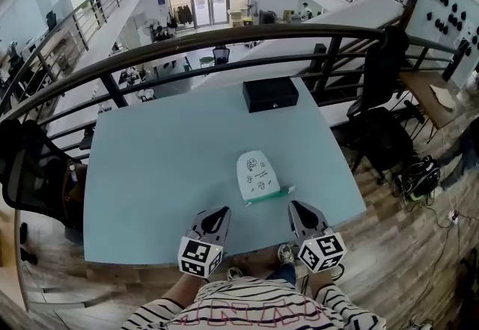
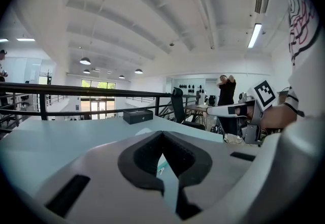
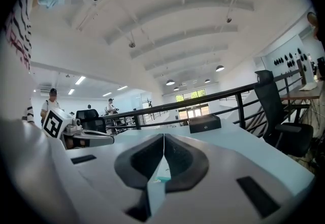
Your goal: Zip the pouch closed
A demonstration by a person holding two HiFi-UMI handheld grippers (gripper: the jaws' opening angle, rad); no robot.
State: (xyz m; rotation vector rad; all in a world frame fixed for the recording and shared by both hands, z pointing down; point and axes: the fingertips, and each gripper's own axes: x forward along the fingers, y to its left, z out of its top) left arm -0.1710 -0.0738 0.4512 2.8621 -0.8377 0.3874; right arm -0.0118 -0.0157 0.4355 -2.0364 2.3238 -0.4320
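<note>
A small white pouch [image 1: 257, 173] with cartoon prints lies flat on the pale blue table [image 1: 165, 164], its teal zipper edge [image 1: 271, 194] facing me. My left gripper [image 1: 222, 211] hovers just to the near left of the pouch, and my right gripper [image 1: 294, 206] just to its near right. Neither touches it. Both sets of jaws are shut with their tips together and nothing between them. In the left gripper view only a sliver of the teal zipper edge [image 2: 161, 169] shows through the gap below the jaws. The right gripper view shows a similar teal sliver [image 3: 163, 179].
A black box [image 1: 270, 93] stands at the table's far edge, in front of a dark railing [image 1: 224, 37] over an open atrium. A black office chair [image 1: 378, 134] is at the table's right and another chair [image 1: 30, 171] at its left. Cables [image 1: 419, 175] lie on the wooden floor.
</note>
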